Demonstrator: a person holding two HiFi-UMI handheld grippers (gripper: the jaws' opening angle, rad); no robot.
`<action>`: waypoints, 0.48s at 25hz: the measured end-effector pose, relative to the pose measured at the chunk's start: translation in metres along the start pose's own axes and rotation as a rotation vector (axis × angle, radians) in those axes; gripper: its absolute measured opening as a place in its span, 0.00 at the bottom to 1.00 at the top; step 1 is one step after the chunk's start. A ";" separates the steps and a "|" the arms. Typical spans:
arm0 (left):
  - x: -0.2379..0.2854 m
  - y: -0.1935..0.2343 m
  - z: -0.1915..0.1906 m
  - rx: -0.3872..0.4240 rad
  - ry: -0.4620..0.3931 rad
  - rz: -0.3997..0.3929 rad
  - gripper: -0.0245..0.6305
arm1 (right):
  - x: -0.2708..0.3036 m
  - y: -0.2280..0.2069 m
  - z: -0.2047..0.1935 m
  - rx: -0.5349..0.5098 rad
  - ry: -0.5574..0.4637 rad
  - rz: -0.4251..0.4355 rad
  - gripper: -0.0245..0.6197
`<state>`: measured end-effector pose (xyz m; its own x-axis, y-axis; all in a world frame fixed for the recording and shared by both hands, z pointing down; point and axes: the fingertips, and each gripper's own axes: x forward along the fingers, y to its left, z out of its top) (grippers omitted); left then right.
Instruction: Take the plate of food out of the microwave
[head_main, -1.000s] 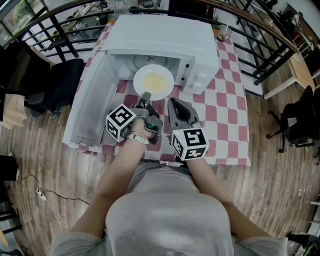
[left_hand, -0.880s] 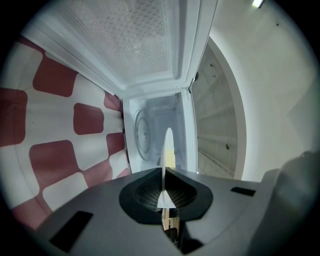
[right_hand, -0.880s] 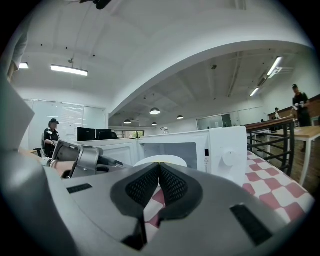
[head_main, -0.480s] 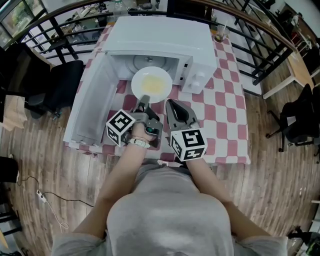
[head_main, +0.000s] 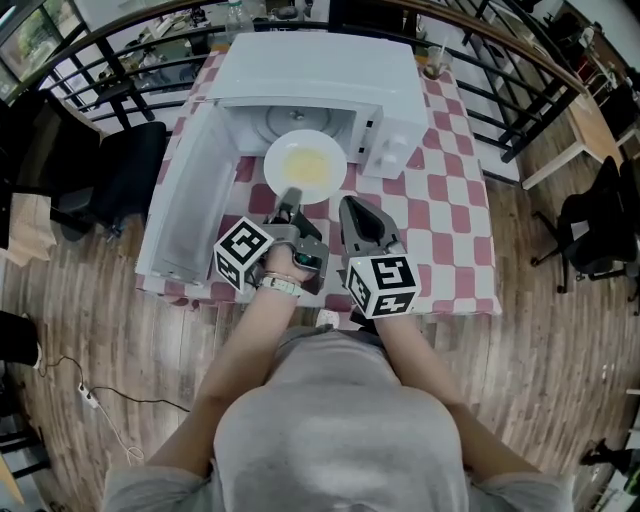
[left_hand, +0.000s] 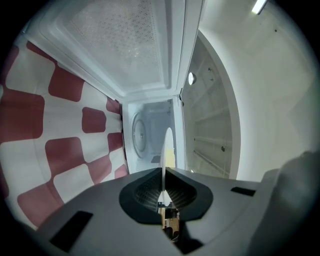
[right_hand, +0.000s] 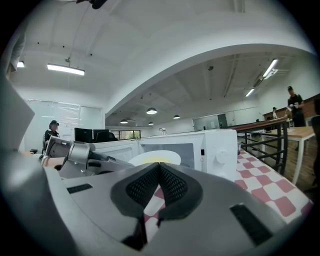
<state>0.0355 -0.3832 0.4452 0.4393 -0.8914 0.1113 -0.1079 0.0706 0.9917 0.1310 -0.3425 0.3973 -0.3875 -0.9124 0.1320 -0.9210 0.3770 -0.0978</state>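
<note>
Left gripper (head_main: 291, 196) eased back slightly, clamped on rim of white plate (head_main: 277, 152) with yellow food (head_main: 306, 166), plate at open microwave (head_main: 320, 70) mouth, right gripper (head_main: 350, 205) closed empty beside, food type unclear.
</note>
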 end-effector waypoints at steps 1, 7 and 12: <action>-0.001 -0.001 -0.001 0.001 0.004 -0.001 0.06 | -0.002 -0.001 0.001 0.001 -0.002 -0.008 0.08; -0.005 -0.007 -0.004 0.000 0.017 -0.008 0.06 | -0.007 0.002 0.007 -0.028 -0.013 -0.041 0.08; -0.004 -0.013 -0.001 -0.011 0.011 -0.030 0.06 | -0.006 0.001 0.012 -0.055 -0.020 -0.054 0.08</action>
<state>0.0359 -0.3807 0.4319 0.4520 -0.8882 0.0820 -0.0850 0.0486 0.9952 0.1328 -0.3384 0.3844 -0.3365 -0.9345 0.1163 -0.9417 0.3345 -0.0370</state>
